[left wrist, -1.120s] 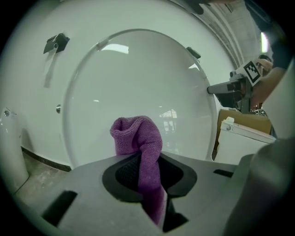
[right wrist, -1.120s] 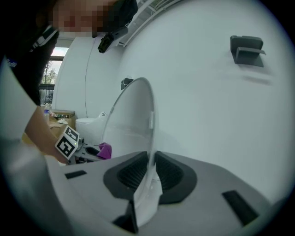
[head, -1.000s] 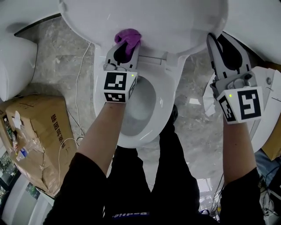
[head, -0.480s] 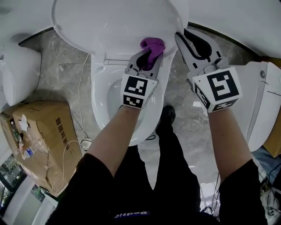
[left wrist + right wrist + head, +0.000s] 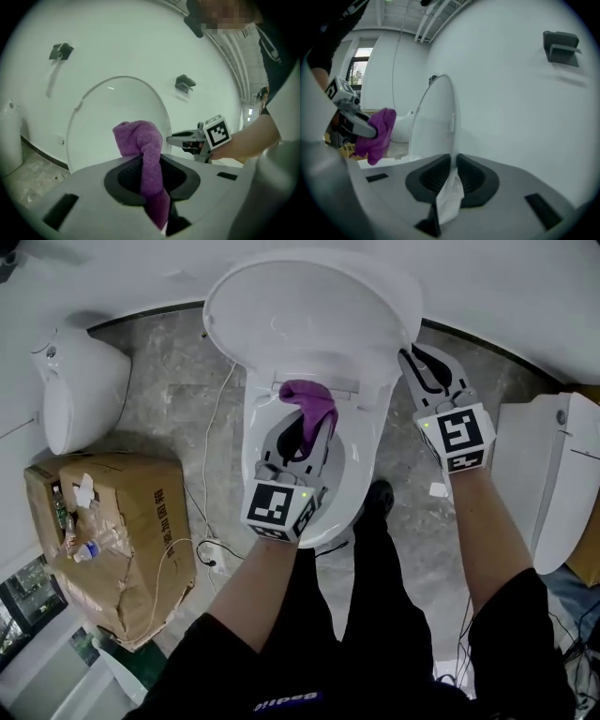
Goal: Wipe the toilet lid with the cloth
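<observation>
At far left stood a rounded white ceramic fixture [image 5: 80, 395] on a grey, veined stone floor [image 5: 169, 409]. Below it lay a creased brown cardboard box [image 5: 117, 531], taped, with dark printed characters along one side, too angled to read; a clear plastic bottle [image 5: 89, 549] rested on top. A thin white cable [image 5: 217, 418] trailed across the floor to the glossy oval toilet bowl [image 5: 366, 460]. Over the bowl, the left gripper [image 5: 305, 427], carrying a cube of black-and-white square markers [image 5: 278, 510], was clamped on a purple cloth [image 5: 309, 401] of nubbly, towelling texture, bunched above the jaws and just short of the raised toilet lid [image 5: 309, 320], a smooth white oval. The right gripper [image 5: 417, 362] was closed on the lid's thin right edge, seen edge-on between its ribbed black pads [image 5: 471, 178]. A second white fixture [image 5: 534, 484] stood at far right.
</observation>
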Demonstrator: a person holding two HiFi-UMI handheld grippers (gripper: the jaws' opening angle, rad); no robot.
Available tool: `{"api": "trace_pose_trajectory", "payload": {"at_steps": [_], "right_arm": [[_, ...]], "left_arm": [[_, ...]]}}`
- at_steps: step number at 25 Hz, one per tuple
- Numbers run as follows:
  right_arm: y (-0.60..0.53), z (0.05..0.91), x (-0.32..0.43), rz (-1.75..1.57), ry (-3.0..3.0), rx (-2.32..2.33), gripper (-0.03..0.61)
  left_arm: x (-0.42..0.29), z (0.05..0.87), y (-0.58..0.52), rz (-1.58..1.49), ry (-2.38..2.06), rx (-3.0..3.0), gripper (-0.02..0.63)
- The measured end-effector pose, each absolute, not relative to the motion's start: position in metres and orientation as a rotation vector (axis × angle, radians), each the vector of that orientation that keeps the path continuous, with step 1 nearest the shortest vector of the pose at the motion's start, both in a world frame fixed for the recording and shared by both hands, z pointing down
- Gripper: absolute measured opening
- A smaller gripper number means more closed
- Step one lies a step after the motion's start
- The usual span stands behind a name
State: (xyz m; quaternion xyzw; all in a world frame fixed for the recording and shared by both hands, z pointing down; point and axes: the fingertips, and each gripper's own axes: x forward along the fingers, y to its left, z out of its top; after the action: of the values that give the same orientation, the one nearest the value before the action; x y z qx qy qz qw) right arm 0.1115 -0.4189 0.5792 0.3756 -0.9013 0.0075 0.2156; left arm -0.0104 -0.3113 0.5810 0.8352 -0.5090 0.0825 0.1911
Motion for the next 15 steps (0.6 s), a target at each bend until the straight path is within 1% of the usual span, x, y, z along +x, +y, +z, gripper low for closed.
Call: {"api": "trace_pose_trajectory", "payload": {"at_steps": [5, 15], "right_arm": [[-0.406, 0.579, 0.109, 0.008, -2.481, 1.027, 0.041], [-0.350, 0.567, 0.107, -0.079, -2.366, 0.975, 0.041]], "left_arm": [[-0.045, 0.536, -0.282, 0.210, -1.492, 2.317, 0.084], [-0.104, 0.440, -0.266, 0.201, -1.592, 2.390, 0.084]]}}
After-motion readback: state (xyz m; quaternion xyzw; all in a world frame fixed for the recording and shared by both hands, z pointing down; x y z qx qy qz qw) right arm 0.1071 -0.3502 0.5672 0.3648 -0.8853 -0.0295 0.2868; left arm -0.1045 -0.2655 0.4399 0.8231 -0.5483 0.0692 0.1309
